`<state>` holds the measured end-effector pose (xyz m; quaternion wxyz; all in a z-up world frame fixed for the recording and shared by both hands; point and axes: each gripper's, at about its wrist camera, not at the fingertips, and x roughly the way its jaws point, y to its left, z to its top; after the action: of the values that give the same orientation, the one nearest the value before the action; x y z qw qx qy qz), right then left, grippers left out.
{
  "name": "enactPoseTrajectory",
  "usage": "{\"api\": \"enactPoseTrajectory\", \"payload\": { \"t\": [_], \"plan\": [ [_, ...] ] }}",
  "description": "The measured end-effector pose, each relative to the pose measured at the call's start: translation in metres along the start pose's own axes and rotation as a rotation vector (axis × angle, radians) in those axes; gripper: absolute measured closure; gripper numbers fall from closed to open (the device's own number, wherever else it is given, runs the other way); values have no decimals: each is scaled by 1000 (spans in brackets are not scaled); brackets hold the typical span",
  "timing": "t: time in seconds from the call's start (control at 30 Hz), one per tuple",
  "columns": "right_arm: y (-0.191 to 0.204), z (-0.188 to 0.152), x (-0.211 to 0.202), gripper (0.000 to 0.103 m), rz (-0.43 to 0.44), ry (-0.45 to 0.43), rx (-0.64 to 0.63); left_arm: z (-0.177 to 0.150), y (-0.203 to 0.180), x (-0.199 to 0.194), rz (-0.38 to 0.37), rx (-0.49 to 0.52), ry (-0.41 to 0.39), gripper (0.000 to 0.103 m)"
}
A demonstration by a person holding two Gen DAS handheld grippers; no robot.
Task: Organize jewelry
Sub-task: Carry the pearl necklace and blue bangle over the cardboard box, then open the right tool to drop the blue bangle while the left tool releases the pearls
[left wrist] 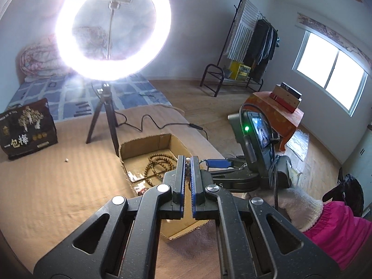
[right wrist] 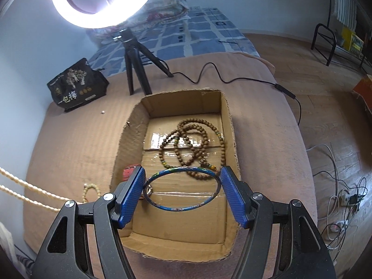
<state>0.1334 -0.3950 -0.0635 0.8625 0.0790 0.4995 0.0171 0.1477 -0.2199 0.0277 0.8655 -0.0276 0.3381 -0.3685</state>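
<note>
My right gripper [right wrist: 183, 171] is shut on a blue enamel bangle [right wrist: 181, 209], with a pad pressing each side, above an open cardboard box [right wrist: 130, 139]. A long wooden bead necklace [right wrist: 197, 139] lies coiled inside the box, with a small red item [right wrist: 129, 172] at its left wall. My left gripper [left wrist: 187, 160] is shut, and a thin pale bead strand shows between its pads. It hovers over the near corner of the box [left wrist: 144, 144], where the wooden beads [left wrist: 158, 165] show. Two taut pale strands [right wrist: 23, 183] run in from the left. A yellowish bead bracelet [right wrist: 89, 189] lies on the blanket.
A ring light on a black tripod [left wrist: 104, 121] stands behind the box, and its cable [right wrist: 209, 69] trails right across the tan blanket. A black printed bag [left wrist: 25, 127] sits at the far left. A fuzzy white sleeve [left wrist: 302, 209] is at the right. Cables [right wrist: 337, 186] lie on the floor.
</note>
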Motion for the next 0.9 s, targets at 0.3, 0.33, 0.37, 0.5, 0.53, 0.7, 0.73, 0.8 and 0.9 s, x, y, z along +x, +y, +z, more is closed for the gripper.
{"api": "enactPoseTrajectory", "payload": {
  "t": [0.3,0.33,0.37,0.5,0.53,0.7,0.73,0.8,0.9],
  "plan": [
    [-3,-4,14,36,-18,31,-11,-32,3,35,14,-26,88,102],
    [-3,-4,16,36,-18,34,-12,-35,4,39,16,-31,97,102],
    [-3,-5,17,36,-17,38,-14,-38,6,42,14,-39,106,102],
    [-1,-5,22,36,-23,47,-20,-49,13,56,21,-57,139,102],
    [-1,-5,23,36,-23,48,-20,-51,13,59,21,-60,144,102],
    [-4,-5,26,36,-29,52,-11,-59,16,68,23,-66,175,102],
    [-4,-5,26,36,-30,52,-8,-61,17,70,25,-67,181,102],
    [-7,-4,27,36,-26,52,1,-63,18,73,25,-72,191,102],
    [-9,-4,28,36,-16,53,15,-65,18,75,32,-68,199,102]
  ]
}}
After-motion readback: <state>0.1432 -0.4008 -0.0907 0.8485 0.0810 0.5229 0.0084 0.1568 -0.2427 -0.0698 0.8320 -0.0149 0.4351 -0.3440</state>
